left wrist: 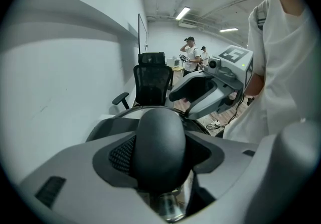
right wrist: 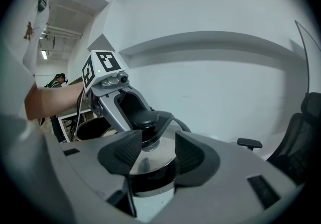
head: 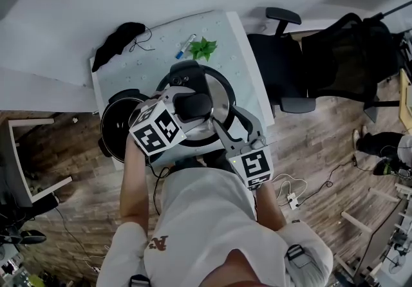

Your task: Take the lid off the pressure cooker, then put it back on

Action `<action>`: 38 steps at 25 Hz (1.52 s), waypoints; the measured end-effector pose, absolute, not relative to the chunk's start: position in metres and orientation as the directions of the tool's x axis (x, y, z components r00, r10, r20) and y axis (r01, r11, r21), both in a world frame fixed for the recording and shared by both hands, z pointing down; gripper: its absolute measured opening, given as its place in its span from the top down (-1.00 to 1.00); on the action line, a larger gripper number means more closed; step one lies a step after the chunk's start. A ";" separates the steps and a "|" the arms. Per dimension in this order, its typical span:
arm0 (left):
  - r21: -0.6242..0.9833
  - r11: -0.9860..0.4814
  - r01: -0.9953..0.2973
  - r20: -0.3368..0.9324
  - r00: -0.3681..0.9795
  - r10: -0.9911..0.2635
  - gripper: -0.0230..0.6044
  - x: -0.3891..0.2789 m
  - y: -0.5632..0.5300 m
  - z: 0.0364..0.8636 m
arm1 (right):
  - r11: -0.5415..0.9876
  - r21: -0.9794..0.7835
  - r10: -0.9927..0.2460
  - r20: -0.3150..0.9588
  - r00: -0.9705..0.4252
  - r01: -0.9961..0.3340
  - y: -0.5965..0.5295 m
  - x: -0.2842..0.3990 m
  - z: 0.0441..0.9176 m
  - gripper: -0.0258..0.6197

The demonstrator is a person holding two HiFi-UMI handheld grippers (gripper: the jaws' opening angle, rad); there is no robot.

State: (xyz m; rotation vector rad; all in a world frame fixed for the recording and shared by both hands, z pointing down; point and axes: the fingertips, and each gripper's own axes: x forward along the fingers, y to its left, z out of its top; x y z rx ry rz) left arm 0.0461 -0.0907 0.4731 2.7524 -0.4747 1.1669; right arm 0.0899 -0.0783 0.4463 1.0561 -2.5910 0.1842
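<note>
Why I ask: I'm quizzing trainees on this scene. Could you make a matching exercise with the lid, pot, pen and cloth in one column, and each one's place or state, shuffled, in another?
Things:
1. lid
2. pot
3. pen
4. cloth

Places or states:
A. beside the green leaves
B. at the far left corner of the table
C. open, at the table's near left corner
D. knob gripped in the left claw

Pairs: 1-D, 2-C, 3-A, 4-B.
</note>
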 end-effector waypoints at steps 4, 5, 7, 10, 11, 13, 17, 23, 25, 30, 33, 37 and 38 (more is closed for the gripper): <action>-0.009 -0.938 -0.347 0.722 0.647 -0.247 0.06 0.063 -0.100 0.481 | 0.712 -0.002 -0.652 0.369 -0.662 -0.702 -0.084 0.106 0.455 0.27; -0.007 -0.936 -0.351 0.722 0.646 -0.247 0.06 0.067 -0.102 0.483 | 0.710 -0.004 -0.652 0.373 -0.660 -0.704 -0.085 0.110 0.457 0.27; 0.000 -0.934 -0.358 0.723 0.645 -0.247 0.06 0.075 -0.106 0.488 | 0.706 -0.008 -0.653 0.382 -0.654 -0.708 -0.088 0.118 0.463 0.27; 0.013 -0.933 -0.361 0.726 0.645 -0.240 0.06 0.087 -0.109 0.495 | 0.697 -0.013 -0.655 0.396 -0.644 -0.717 -0.091 0.131 0.469 0.27; 0.017 -0.933 -0.360 0.727 0.645 -0.236 0.06 0.091 -0.110 0.497 | 0.693 -0.015 -0.657 0.400 -0.639 -0.721 -0.092 0.135 0.472 0.27; 0.028 -0.932 -0.362 0.730 0.644 -0.228 0.06 0.098 -0.112 0.504 | 0.684 -0.021 -0.660 0.409 -0.630 -0.729 -0.095 0.144 0.477 0.28; 0.049 -0.923 -0.383 0.737 0.637 -0.226 0.06 0.112 -0.116 0.521 | 0.668 -0.021 -0.664 0.436 -0.608 -0.744 -0.098 0.156 0.493 0.29; 0.075 -0.898 -0.434 0.748 0.620 -0.237 0.06 0.127 -0.119 0.551 | 0.645 -0.010 -0.665 0.485 -0.567 -0.764 -0.100 0.170 0.522 0.29; 0.080 -0.886 -0.457 0.753 0.610 -0.247 0.06 0.131 -0.120 0.561 | 0.637 -0.014 -0.662 0.503 -0.556 -0.771 -0.100 0.175 0.533 0.29; 0.076 -0.853 -0.516 0.758 0.586 -0.286 0.06 0.135 -0.125 0.585 | 0.625 -0.033 -0.646 0.539 -0.540 -0.780 -0.101 0.181 0.556 0.29; 0.091 -0.837 -0.539 0.759 0.582 -0.292 0.06 0.136 -0.124 0.601 | 0.616 -0.046 -0.640 0.553 -0.533 -0.787 -0.102 0.183 0.569 0.29; 0.106 -0.823 -0.558 0.761 0.578 -0.294 0.06 0.136 -0.121 0.622 | 0.594 -0.050 -0.638 0.579 -0.508 -0.803 -0.101 0.188 0.594 0.29; 0.101 -0.821 -0.562 0.762 0.574 -0.300 0.06 0.136 -0.121 0.628 | 0.590 -0.049 -0.640 0.581 -0.504 -0.806 -0.100 0.189 0.599 0.29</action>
